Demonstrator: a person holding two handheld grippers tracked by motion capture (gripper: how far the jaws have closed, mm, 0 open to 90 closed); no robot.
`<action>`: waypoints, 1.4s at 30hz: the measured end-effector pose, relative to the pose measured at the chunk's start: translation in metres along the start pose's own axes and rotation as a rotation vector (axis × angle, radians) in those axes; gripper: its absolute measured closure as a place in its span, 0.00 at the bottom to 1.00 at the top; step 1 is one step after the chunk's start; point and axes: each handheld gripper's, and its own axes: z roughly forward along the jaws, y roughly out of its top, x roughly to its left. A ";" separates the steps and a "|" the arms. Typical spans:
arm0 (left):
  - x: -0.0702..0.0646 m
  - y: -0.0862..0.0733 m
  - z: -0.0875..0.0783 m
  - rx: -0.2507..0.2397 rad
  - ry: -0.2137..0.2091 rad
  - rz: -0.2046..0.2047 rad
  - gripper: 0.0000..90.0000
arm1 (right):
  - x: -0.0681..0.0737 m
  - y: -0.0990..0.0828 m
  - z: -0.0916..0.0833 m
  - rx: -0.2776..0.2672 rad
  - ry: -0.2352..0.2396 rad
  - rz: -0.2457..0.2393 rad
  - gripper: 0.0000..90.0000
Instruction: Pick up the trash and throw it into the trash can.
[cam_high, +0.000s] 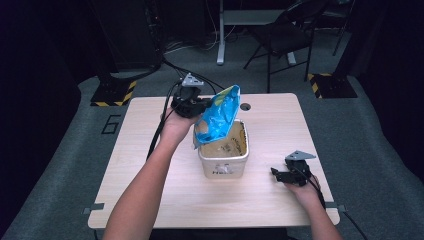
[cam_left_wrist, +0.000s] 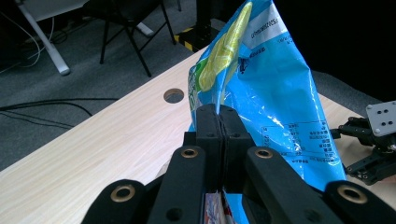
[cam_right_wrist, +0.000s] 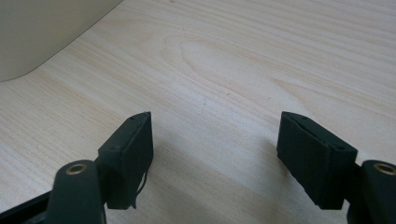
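Observation:
My left gripper (cam_high: 196, 107) is shut on a blue snack bag (cam_high: 217, 117) and holds it in the air, over the rear left part of a cream plastic bin (cam_high: 225, 162). In the left gripper view the jaws of the left gripper (cam_left_wrist: 219, 122) pinch the bag's edge; the blue snack bag (cam_left_wrist: 275, 102) has a yellow patch near its top. My right gripper (cam_high: 276, 173) rests low at the table's right, to the right of the bin. Its jaws (cam_right_wrist: 215, 154) stand wide apart over bare wood, nothing between them. The bin (cam_right_wrist: 42, 32) shows at that view's upper left.
The light wooden table (cam_high: 150, 160) has a round cable hole (cam_high: 245, 106) behind the bin. A black chair (cam_high: 285, 35) and a desk leg (cam_high: 220, 35) stand on the grey floor beyond. Cables trail from both grippers.

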 end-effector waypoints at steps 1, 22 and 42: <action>0.000 0.000 0.000 0.000 0.000 0.000 0.98 | 0.000 0.000 0.000 0.000 0.000 0.000 0.29; -0.013 -0.005 0.033 0.013 -0.019 0.009 0.98 | 0.000 0.000 0.000 0.002 0.001 -0.003 0.29; -0.009 -0.024 0.057 0.025 -0.005 0.001 0.89 | 0.000 0.000 0.000 -0.001 -0.002 0.004 0.29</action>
